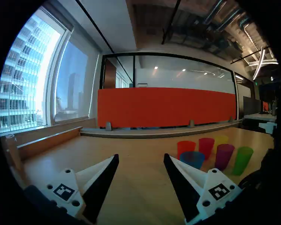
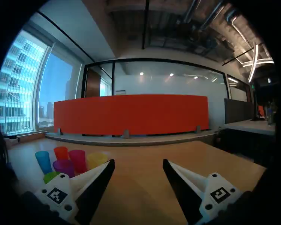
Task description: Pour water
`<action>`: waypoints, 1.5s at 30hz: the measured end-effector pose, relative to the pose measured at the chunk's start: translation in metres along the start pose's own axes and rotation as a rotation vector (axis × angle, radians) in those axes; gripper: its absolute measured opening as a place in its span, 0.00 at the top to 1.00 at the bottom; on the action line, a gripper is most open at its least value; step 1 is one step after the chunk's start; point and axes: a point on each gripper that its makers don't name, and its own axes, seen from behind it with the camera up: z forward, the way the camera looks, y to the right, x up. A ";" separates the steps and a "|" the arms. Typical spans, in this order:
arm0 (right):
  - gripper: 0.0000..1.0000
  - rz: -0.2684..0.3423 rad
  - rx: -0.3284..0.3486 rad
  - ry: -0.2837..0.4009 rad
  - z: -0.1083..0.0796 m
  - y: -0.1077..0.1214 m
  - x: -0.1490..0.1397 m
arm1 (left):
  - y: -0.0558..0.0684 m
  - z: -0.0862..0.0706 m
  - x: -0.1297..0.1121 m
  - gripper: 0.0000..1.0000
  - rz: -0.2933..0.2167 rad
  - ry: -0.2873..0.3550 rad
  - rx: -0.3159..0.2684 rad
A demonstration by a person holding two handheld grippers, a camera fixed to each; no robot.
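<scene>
While hovering over pale wooden tabletop (image 1: 140, 202), left gripper (image 1: 140, 156): spread, empty
Right gripper (image 2: 138, 162): spread, empty
Translucent coloured plastic cups (image 1: 223, 153): clustered on tabletop, well ahead
Room: orange partition panel (image 1: 166, 107), tall windows (image 1: 28, 82)

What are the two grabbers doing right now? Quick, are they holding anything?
Left gripper: open, holding nothing.
Right gripper: open, holding nothing.
</scene>
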 end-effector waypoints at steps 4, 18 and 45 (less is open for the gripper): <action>0.01 0.007 -0.002 -0.001 0.001 0.002 0.000 | 0.000 0.000 0.000 0.12 0.000 0.000 0.000; 0.01 -0.007 -0.007 -0.007 0.000 0.004 -0.006 | 0.000 0.000 0.000 0.12 0.000 0.000 0.000; 0.01 -0.026 -0.003 -0.010 -0.002 0.003 -0.008 | 0.000 0.001 0.000 0.12 0.000 0.000 0.000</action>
